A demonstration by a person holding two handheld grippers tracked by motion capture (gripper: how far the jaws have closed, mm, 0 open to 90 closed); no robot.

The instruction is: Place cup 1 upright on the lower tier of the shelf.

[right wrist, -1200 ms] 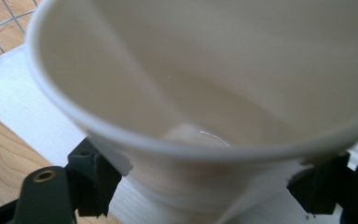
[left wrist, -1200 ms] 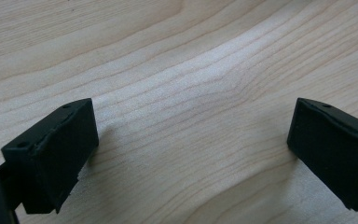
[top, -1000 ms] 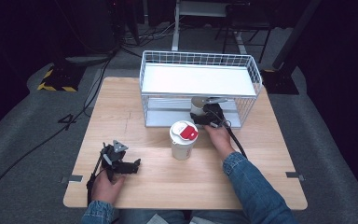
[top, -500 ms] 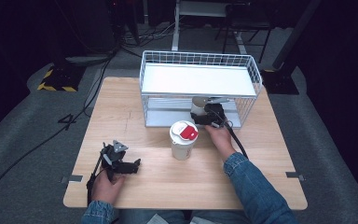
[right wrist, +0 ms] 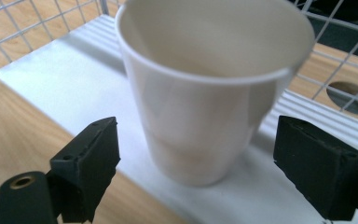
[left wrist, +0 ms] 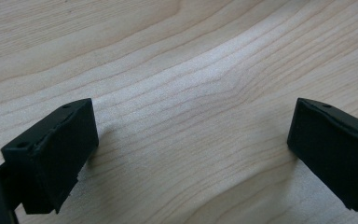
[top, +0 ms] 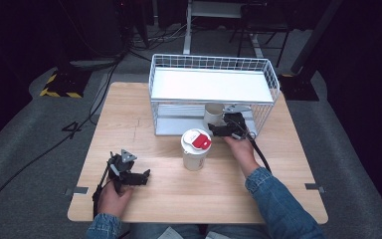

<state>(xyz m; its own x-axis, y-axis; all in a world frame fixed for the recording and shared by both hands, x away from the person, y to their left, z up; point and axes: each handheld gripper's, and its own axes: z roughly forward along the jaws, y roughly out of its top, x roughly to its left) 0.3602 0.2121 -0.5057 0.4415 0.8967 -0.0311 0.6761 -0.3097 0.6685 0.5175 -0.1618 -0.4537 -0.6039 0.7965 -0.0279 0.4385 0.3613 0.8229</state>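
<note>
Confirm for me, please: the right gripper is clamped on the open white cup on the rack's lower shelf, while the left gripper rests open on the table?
Not quite. The right gripper is not clamped: in the right gripper view its jaws, just opened, stand clear of the white cup on the rack's lower shelf. The left gripper does rest open on the table.

This looks like a lab or recording studio rather than a home: a lone wooden table [top: 129, 114] stands on grey carpet, with black cables [top: 45, 149] trailing across the floor left of the left gripper [top: 129, 174], hazard-striped tape [top: 57, 92] beyond, and dark equipment stands behind the wire rack [top: 214, 84].
</note>
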